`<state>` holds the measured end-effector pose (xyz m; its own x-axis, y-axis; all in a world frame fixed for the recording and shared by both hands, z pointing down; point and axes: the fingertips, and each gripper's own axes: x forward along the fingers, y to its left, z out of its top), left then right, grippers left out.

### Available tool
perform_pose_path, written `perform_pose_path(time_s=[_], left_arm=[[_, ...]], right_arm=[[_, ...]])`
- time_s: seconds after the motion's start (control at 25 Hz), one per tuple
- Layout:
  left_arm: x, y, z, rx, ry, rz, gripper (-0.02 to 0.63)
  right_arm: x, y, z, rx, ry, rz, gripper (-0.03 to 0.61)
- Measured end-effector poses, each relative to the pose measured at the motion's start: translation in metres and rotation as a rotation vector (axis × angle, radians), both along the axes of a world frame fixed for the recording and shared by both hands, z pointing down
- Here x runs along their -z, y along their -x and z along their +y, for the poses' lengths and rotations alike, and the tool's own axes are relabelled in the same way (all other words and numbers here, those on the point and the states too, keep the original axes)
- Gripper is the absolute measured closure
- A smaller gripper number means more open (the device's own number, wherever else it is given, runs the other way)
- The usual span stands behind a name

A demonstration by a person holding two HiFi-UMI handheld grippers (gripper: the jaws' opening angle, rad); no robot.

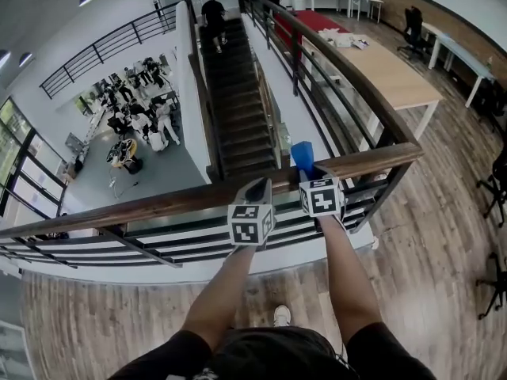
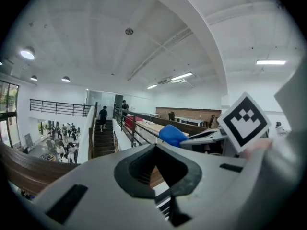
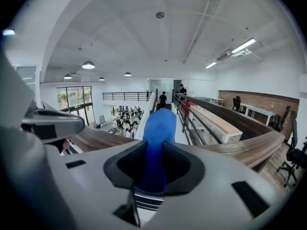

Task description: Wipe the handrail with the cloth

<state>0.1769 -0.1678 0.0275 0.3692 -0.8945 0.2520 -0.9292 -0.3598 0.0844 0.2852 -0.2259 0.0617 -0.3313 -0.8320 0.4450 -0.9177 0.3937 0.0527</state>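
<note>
A brown wooden handrail (image 1: 158,204) crosses the head view in front of me and turns a corner at the right. My right gripper (image 1: 310,172) is over the rail near that corner, shut on a blue cloth (image 1: 302,154) that sticks up past its jaws. In the right gripper view the cloth (image 3: 157,138) stands between the jaws, with the handrail (image 3: 249,145) beyond. My left gripper (image 1: 257,187) is just to the left, over the same rail, its jaws together and holding nothing. From the left gripper view I see the cloth (image 2: 171,134) and the handrail (image 2: 19,166).
Beyond the rail a dark staircase (image 1: 238,109) drops to a lower floor with several people (image 1: 139,113); a person (image 1: 212,13) is on the stairs. Right of the rail stand a long wooden table (image 1: 392,74) and office chairs (image 1: 495,184). Metal bars (image 1: 198,240) run under the handrail.
</note>
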Motion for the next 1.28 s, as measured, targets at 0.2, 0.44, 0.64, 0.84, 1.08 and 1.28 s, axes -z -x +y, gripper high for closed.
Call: perform_pose_path(time_s=[0.2, 0.44, 0.64, 0.84, 1.08, 1.28], left_arm=[[-0.006, -0.061, -0.012, -0.1, 0.004, -0.023, 0.611], [0.003, -0.13, -0.033, -0.187, 0.008, -0.015, 0.611], [0.014, -0.188, -0.045, -0.287, -0.023, -0.024, 0.611], [0.016, -0.227, -0.063, -0.374, -0.063, -0.096, 0.611], [0.02, -0.256, -0.069, -0.435, -0.02, -0.067, 0.611], [0.025, -0.257, -0.071, -0.445, -0.021, -0.059, 0.611]], right_arm=[[0.0, -0.073, -0.021, -0.094, -0.024, 0.01, 0.48], [0.003, -0.155, -0.049, -0.183, 0.025, -0.007, 0.48], [-0.001, -0.226, -0.071, -0.264, 0.037, 0.025, 0.48], [0.001, -0.291, -0.091, -0.343, 0.033, 0.051, 0.48], [0.005, -0.356, -0.109, -0.412, 0.049, 0.077, 0.48], [0.01, -0.381, -0.119, -0.45, 0.048, 0.083, 0.48]])
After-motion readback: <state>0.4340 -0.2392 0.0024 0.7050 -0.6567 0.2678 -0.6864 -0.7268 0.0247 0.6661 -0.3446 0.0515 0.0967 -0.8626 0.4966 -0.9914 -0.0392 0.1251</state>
